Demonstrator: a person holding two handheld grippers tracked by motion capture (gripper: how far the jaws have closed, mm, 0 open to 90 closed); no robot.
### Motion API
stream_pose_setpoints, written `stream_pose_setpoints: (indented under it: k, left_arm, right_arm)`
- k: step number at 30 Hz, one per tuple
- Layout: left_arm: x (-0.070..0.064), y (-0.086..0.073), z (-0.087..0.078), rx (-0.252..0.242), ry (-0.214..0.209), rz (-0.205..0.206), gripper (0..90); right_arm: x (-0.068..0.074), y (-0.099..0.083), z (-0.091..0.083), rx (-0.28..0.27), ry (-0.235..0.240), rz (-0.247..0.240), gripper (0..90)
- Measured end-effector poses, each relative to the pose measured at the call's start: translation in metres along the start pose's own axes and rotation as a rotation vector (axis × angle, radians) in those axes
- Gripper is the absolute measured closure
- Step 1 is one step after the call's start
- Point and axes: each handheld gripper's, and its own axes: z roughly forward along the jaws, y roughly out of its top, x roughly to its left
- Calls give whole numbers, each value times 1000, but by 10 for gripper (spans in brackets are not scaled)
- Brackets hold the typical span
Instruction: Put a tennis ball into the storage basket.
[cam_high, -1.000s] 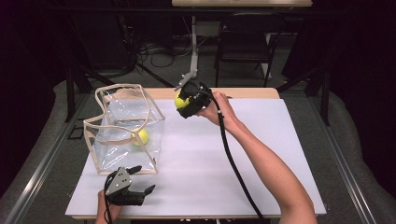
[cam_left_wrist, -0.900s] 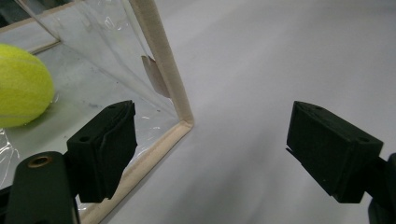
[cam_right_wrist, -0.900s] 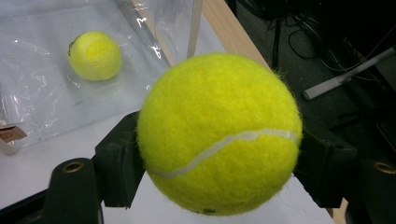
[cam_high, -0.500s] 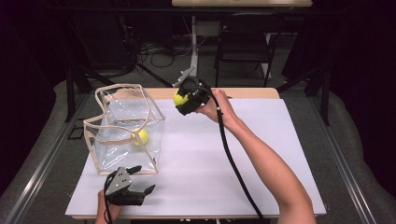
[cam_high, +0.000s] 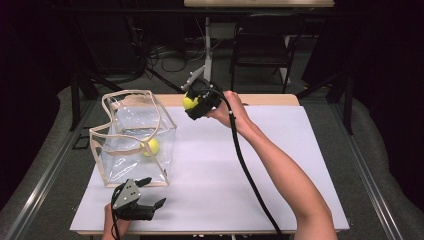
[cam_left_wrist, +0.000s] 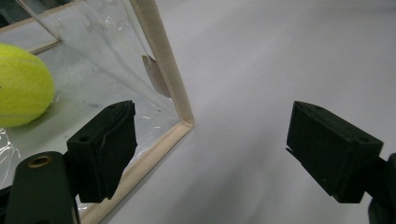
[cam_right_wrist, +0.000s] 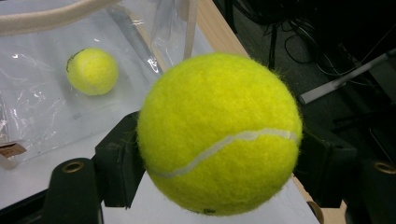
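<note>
My right gripper is shut on a yellow tennis ball and holds it in the air over the table's far edge, just right of a clear plastic bag with beige trim. In the right gripper view the held ball sits between both jaws, with the bag beyond. A second tennis ball lies inside the bag, also seen as the ball and the ball. My left gripper rests open on the table by the bag's near right corner.
The white table top stretches right of the bag. The right gripper's black cable runs along the person's forearm. Beyond the far edge stand a chair and tripod legs on a dark floor.
The right gripper with its ball has drifted slightly left toward the bag's opening. The left gripper has stayed put.
</note>
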Motion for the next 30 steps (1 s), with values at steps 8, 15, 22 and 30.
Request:
stream_pose_setpoints:
  k: [8, 15, 22, 30]
  left_arm:
    - [0, 0, 0, -1, -2, 2, 160]
    - [0, 0, 0, 0, -3, 1, 160]
    - [0, 0, 0, 2, -4, 0, 160]
    - [0, 0, 0, -1, -5, 0, 160]
  right_arm:
    - [2, 10, -3, -13, 2, -7, 262]
    - [5, 19, -6, -29, 3, -16, 262]
    - [7, 28, -8, -39, 3, -25, 262]
    - [10, 39, -9, -56, 10, -37, 262]
